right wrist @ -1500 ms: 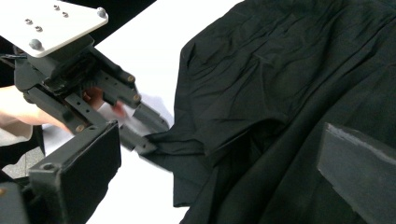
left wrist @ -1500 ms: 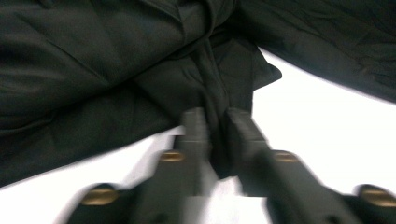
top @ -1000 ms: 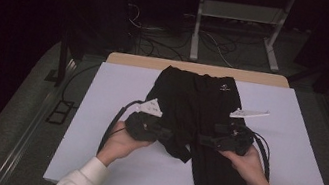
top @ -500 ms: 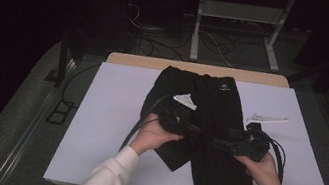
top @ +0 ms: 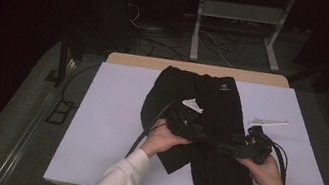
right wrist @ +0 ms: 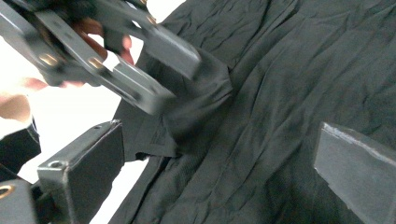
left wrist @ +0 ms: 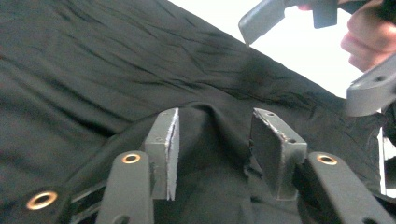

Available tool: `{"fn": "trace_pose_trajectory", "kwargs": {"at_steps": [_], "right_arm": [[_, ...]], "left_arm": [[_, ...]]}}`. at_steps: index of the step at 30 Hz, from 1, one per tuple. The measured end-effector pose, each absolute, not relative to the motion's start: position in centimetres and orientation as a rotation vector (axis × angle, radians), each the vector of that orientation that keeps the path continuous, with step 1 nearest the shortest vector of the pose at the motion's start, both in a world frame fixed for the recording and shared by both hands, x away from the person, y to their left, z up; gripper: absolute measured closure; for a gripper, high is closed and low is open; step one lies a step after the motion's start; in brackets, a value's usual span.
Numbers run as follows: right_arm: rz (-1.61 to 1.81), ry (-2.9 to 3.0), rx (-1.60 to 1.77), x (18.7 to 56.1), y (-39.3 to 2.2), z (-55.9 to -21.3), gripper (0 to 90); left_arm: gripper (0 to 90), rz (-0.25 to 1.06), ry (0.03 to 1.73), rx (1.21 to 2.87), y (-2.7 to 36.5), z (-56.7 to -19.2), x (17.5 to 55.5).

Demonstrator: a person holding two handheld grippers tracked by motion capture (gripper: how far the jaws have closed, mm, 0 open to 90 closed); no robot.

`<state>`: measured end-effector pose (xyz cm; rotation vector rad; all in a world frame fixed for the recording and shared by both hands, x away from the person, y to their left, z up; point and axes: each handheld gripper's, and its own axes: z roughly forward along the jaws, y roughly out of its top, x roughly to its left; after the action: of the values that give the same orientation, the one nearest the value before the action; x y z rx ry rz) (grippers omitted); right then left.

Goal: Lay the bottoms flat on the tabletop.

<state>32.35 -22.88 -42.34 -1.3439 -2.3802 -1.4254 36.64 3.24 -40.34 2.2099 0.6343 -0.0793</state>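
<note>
A black garment (top: 224,102) that looks like shorts lies flat on the white table (top: 108,113), with its left part folded over toward the middle. My left gripper (top: 206,138) rests on that fold. In the left gripper view its jaws (left wrist: 215,149) have just been opening, and a raised ridge of black cloth (left wrist: 210,121) stands loose between the pads. My right gripper (top: 225,148) faces it from the right, just above the cloth. Its jaws (right wrist: 224,168) stand wide open over the garment (right wrist: 280,93) with nothing gripped. The left gripper (right wrist: 140,60) shows ahead of them.
The bare white tabletop stretches left and right of the garment. A wooden strip (top: 196,69) edges the far side. Behind the table stand a metal frame (top: 238,18) and floor cables (top: 160,46). The left gripper's cable (top: 145,132) trails off the garment's left side.
Both hands moved right across the garment. The left gripper carried the garment's left edge over toward the middle. The right gripper shifted slightly to the right.
</note>
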Motion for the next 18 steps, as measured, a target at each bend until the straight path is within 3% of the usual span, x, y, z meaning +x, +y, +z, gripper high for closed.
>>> {"fn": "trace_pose_trajectory", "kwargs": {"at_steps": [8, 18], "right_arm": [[-1.387, -2.370, -1.339, 33.2, -21.8, -42.8, 6.4], [-1.328, -2.365, -1.328, 34.4, -20.6, -43.8, 14.3]], "left_arm": [[39.3, -0.012, 0.646, 2.205, 6.9, -39.9, 35.5], [24.0, -0.032, 0.603, 2.214, 9.2, -41.5, 33.2]]}}
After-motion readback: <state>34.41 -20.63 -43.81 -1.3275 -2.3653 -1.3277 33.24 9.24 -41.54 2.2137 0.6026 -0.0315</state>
